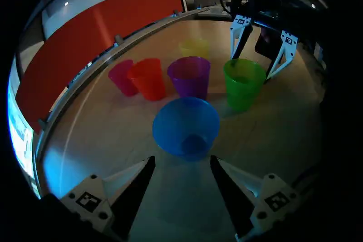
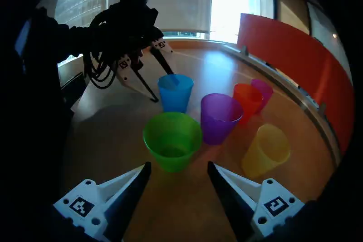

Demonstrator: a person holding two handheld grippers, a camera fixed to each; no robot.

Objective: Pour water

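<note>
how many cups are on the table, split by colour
blue cup: 1
green cup: 1
purple cup: 1
orange cup: 1
pink cup: 1
yellow cup: 1
total: 6

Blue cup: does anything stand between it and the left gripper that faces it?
Nothing visible does. The blue cup stands directly ahead of the open left gripper, close to its fingertips, with bare table around them. The purple cup and the green cup stand beyond it, out of the path.
</note>
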